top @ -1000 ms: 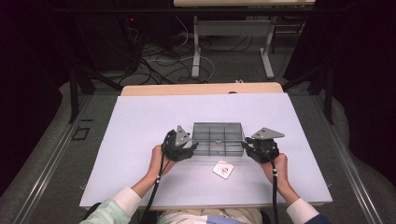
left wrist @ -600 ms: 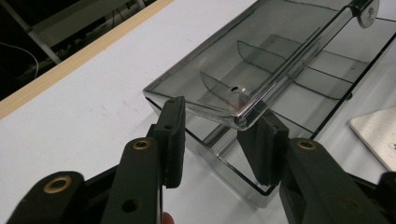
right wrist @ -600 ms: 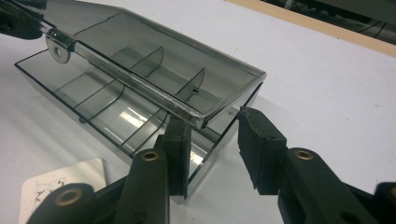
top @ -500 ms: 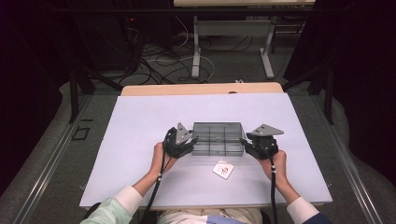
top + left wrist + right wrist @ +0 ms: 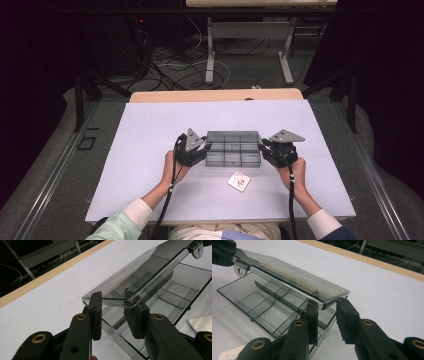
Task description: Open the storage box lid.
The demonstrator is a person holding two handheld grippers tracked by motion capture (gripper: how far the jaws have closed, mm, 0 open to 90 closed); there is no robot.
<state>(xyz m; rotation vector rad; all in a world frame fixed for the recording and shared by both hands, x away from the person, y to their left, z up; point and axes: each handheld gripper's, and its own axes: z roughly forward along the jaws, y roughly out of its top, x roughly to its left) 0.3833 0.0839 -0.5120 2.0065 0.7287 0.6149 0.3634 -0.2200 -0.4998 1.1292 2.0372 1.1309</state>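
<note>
- Both hands have barely shifted since the earlier high-view frames; the left gripper (image 5: 202, 150) has just been closing its jaws at the left end of the clear box (image 5: 233, 148), with the lid's corner between them.
- That box sits mid-table (image 5: 150, 130), lid (image 5: 150, 267) tilted up off the tray, dividers showing through.
- From the high view the lid is hard to make out against the tray, and both grippers' jaw tips are lost against the box ends.
- Left gripper view: one corner of the lid sits between the pads (image 5: 136, 317); can't tell if they actually press on it.
- Right gripper view: the right gripper (image 5: 327, 315) is at the other lid corner, its pads just below the edge, and I can't tell whether it's pinching. Its bottom left corner cuts off a small white card (image 5: 229, 353).
- High view shows that card (image 5: 239, 181) whole, lying near the box on the person's side.
</note>
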